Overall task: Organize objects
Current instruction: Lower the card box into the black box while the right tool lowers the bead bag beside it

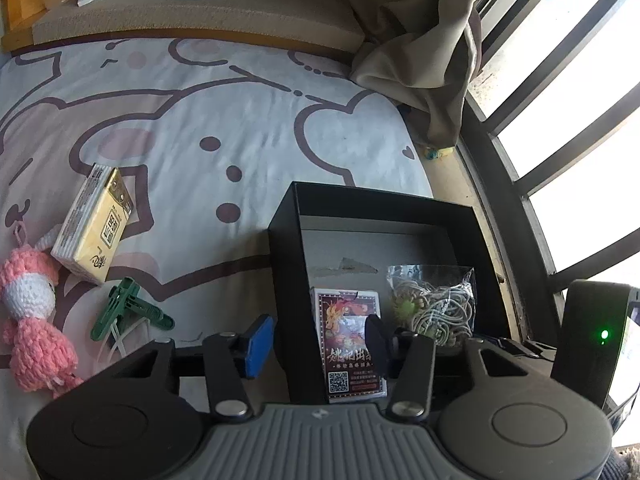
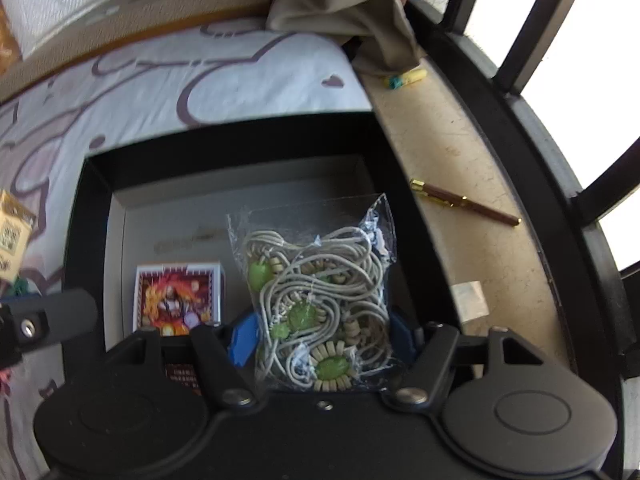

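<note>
My right tongs [image 2: 320,336] grip the bagged cord necklaces [image 2: 316,296] inside the black box [image 2: 96,208]; my left tongs [image 1: 318,340] stand open, straddling the box's near-left wall.

Daylight pours in through the barred window [image 1: 560,80] on the right, blown out to pure white. The black box [image 1: 288,248] interior sits in shadow. The right wrist view is slightly blurred; both views bend strongly at the edges, with dark corners.
</note>
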Available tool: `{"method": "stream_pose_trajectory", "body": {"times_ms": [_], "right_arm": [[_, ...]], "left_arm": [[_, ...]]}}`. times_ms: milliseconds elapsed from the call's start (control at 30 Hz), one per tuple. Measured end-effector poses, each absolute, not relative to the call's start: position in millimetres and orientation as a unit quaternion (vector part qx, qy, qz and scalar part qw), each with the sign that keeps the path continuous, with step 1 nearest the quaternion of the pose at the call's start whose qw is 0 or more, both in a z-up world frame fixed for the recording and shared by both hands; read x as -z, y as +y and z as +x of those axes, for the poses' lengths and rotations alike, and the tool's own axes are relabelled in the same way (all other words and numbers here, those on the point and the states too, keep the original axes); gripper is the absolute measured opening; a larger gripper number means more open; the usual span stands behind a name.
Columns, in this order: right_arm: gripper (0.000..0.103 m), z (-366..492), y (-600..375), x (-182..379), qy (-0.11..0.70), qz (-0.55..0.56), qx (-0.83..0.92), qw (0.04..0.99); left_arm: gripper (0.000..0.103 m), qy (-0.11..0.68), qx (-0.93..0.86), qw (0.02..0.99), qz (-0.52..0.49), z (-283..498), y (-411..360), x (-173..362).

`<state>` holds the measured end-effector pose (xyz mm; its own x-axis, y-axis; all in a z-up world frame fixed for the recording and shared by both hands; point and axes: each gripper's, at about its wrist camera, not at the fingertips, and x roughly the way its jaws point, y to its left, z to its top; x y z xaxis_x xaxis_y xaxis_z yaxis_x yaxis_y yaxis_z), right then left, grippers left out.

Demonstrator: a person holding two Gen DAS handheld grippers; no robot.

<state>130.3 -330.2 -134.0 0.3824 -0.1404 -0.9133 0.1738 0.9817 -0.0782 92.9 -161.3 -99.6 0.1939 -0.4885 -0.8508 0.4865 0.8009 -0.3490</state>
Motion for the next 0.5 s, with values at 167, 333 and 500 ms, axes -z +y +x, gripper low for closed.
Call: {"method": "stream_pose_trajectory", "body": {"times_ms": [167,333,500], "right_arm": [[0.068,132.1,-320.5,136.2,0.557,0.021,0.071,0.827],[0.067,133.9,-309.2,133.9,0.578,0.017,0.043,0.815],[0.066,133.1,-308.5,133.5,0.587,0.017,0.036,0.809]], "left_arm": [[0.046,0.556,0.313,0.77,-0.005,96.3,-160.5,105.0],[0.042,0.56,0.311,0.768,-0.003,97.4,-162.1,108.4],[0.037,0.555,0.315,0.77,0.007,95.4,-164.2,106.3]]}}
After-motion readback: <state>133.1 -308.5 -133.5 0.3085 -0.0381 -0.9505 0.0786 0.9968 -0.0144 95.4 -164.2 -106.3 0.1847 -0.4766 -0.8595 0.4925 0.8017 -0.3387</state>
